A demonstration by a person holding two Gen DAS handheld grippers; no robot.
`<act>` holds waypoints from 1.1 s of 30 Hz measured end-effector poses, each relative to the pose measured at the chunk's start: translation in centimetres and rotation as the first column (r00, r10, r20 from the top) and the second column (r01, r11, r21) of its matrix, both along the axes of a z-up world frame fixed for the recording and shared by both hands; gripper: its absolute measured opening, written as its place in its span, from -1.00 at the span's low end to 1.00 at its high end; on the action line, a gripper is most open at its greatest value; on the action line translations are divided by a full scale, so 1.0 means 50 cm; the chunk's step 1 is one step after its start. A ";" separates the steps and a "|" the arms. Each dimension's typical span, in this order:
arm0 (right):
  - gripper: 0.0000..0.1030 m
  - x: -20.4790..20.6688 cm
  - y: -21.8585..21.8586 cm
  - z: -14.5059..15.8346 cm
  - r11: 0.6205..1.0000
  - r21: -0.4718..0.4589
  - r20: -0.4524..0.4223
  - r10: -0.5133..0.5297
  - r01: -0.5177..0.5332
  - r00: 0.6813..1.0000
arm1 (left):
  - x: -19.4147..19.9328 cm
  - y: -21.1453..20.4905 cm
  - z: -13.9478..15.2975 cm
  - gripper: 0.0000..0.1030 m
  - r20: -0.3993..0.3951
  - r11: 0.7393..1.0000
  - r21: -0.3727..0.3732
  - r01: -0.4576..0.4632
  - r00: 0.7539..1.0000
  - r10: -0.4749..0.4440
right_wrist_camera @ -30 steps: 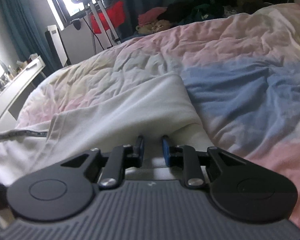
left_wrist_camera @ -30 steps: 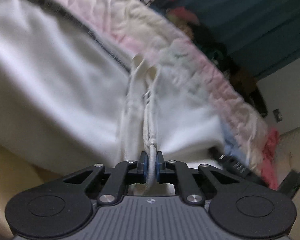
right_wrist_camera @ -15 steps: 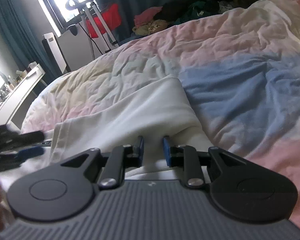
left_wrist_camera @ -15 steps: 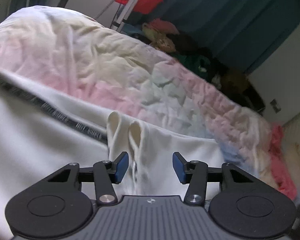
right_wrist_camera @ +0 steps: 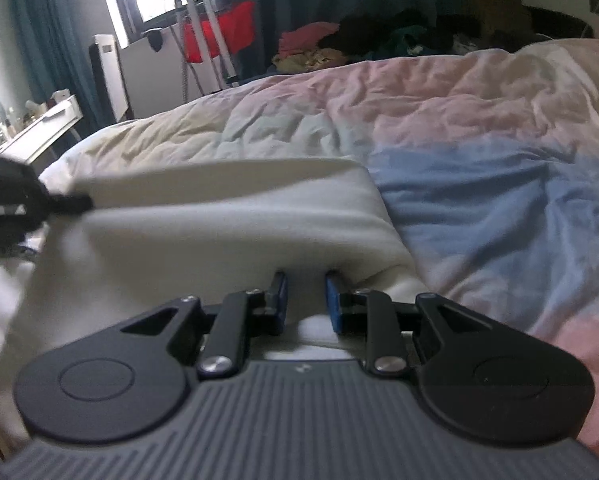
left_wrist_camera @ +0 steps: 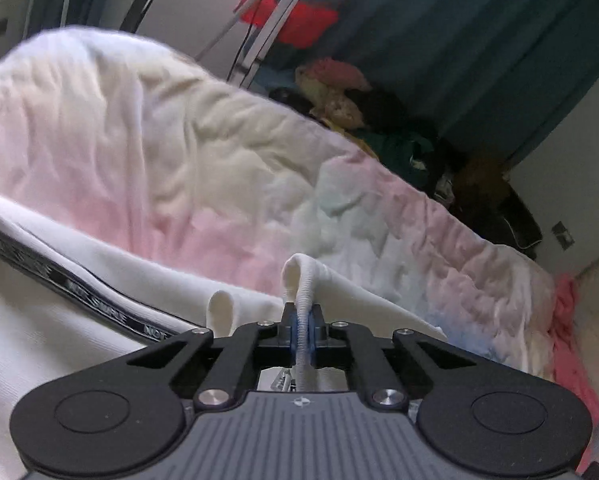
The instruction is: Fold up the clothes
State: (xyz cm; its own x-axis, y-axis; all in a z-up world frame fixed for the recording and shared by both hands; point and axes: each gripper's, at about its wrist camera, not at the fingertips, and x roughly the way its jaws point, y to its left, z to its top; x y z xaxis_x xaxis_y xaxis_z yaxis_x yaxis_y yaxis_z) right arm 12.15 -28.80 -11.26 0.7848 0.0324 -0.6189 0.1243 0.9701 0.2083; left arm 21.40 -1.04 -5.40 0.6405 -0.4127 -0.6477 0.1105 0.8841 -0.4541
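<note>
Left wrist view: a black woven tape [left_wrist_camera: 99, 300] with white lettering, partly readable as "NOT SIMPLE", runs across the white cotton garment [left_wrist_camera: 39, 360] to the left of the left gripper [left_wrist_camera: 302, 330], whose blue pads are clenched on a ribbed white edge of that garment. The right gripper [right_wrist_camera: 306, 300] has its fingers slightly apart with a fold of the same cloth between them; whether it pinches, I cannot tell. The garment lies on a pastel pink, blue and cream quilted bedspread [right_wrist_camera: 479, 200]
</note>
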 end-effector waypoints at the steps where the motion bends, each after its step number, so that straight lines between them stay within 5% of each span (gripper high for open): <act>1: -0.53 0.002 0.004 -0.001 1.000 -0.010 -0.002 0.005 -0.005 1.000 | 0.001 -0.007 -0.007 -0.88 0.007 0.999 0.045 0.009 1.000 -0.010; 6: -0.52 0.007 0.012 -0.006 0.999 -0.031 -0.010 0.013 -0.013 1.000 | 0.008 -0.026 -0.074 -0.83 -0.015 0.987 0.158 0.031 0.999 -0.029; 11: -0.52 0.009 0.010 -0.003 1.000 -0.018 -0.019 0.004 -0.004 1.000 | -0.042 -0.023 -0.035 -0.62 0.059 0.970 0.241 0.029 0.997 -0.045; 14: -0.51 0.006 0.000 0.005 1.000 0.021 -0.024 -0.008 0.009 1.000 | -0.095 -0.004 -0.002 -0.26 0.111 0.960 0.281 -0.013 0.994 -0.019; 24: -0.51 -0.062 0.004 0.054 0.998 0.056 0.005 0.032 -0.032 0.999 | -0.319 0.140 0.089 0.37 0.192 0.948 0.274 -0.161 0.975 0.111; 26: -0.51 -0.078 0.007 0.063 0.998 0.055 0.013 0.040 -0.041 0.999 | -0.349 0.197 0.086 0.46 0.144 0.945 0.229 -0.235 0.968 0.206; 30: -0.48 -0.089 0.004 0.077 0.997 0.067 0.022 0.046 -0.048 0.999 | -0.378 0.303 0.083 0.55 0.018 0.918 0.135 -0.374 0.927 0.375; 33: -0.26 -0.091 0.006 0.078 0.996 0.074 0.022 0.055 -0.057 0.998 | -0.395 0.368 0.076 0.62 -0.036 0.869 0.088 -0.487 0.870 0.492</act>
